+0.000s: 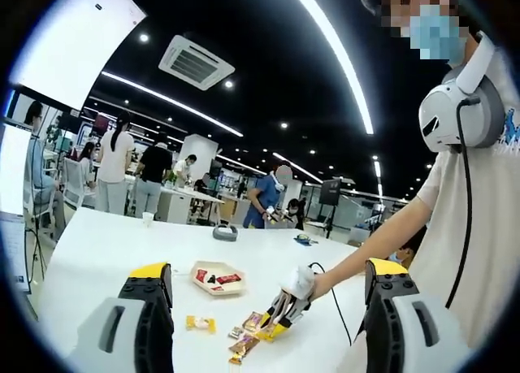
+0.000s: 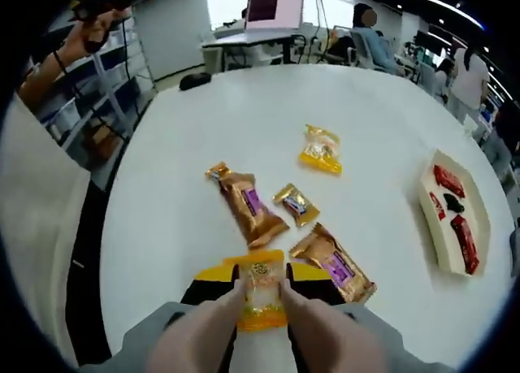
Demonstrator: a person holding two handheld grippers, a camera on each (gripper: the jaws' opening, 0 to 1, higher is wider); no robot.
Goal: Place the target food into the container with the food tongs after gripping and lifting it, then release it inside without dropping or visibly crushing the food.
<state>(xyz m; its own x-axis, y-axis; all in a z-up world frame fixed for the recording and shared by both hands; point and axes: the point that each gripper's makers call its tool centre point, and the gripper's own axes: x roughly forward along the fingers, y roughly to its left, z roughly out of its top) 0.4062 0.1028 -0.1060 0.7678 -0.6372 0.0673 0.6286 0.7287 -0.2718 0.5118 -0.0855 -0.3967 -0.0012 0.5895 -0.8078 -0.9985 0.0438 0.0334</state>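
In the right gripper view my right gripper (image 2: 262,275) is shut on pale food tongs (image 2: 318,334). The tong tips pinch a yellow snack packet (image 2: 262,298) just above the white table (image 2: 382,105). The packet looks whole. A white tray (image 2: 479,219) holding red packets lies far right. In the left gripper view the right gripper (image 1: 286,306) hovers over loose snacks (image 1: 244,340), right of the same tray (image 1: 203,267). My left gripper (image 1: 270,271) is raised high, its jaws wide apart and holding nothing.
Loose packets lie on the table: a yellow one (image 2: 322,150), two brown ones (image 2: 248,204) (image 2: 335,264) and a small one (image 2: 296,204). A person (image 1: 479,219) in white stands at the right. Several people (image 1: 114,166) and desks fill the background.
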